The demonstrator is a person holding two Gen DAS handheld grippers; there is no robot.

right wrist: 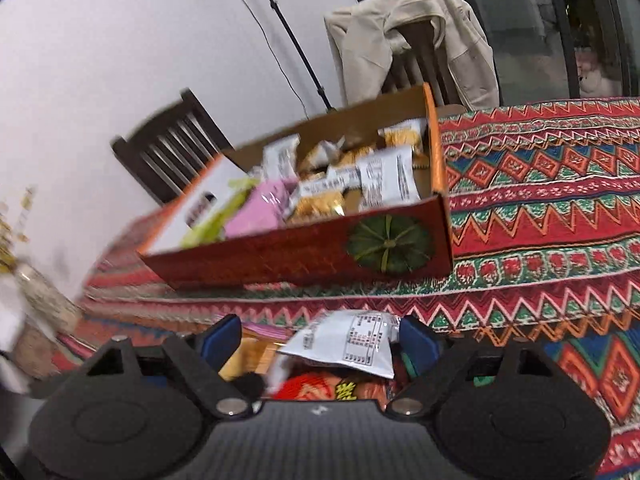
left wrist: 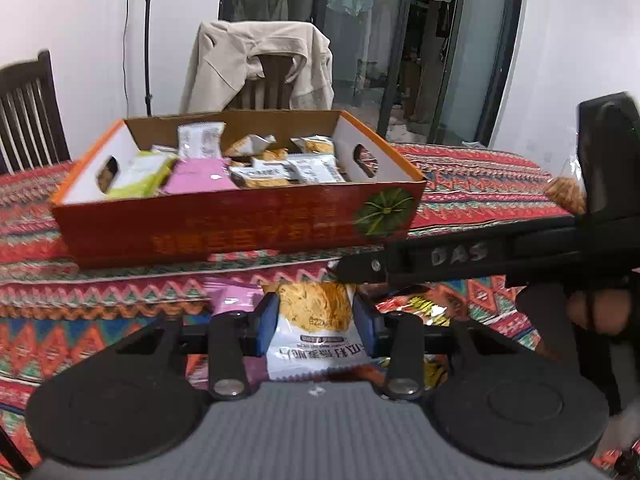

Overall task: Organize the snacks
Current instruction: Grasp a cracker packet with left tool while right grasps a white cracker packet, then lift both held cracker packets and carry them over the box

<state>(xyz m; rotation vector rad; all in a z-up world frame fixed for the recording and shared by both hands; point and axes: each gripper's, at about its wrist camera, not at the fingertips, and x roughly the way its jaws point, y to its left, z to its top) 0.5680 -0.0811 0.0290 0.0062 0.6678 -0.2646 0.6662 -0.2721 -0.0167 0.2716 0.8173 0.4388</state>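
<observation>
Left gripper [left wrist: 315,322] clamped on noodle packet [left wrist: 316,328], short of box [left wrist: 240,220]. Right gripper [right wrist: 320,340] wide open around white packet [right wrist: 344,344], unheld. Step judged: transfer; next, lift over box rim, release.

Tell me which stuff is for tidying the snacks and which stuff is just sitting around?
For the job:
- left gripper, shut on a white snack packet
- right gripper, open over another white packet
- orange cardboard box holding snacks
- pink packet in the box

Just lying about:
- beige jacket draped on a chair
- dark wooden chair
- patterned tablecloth
</observation>
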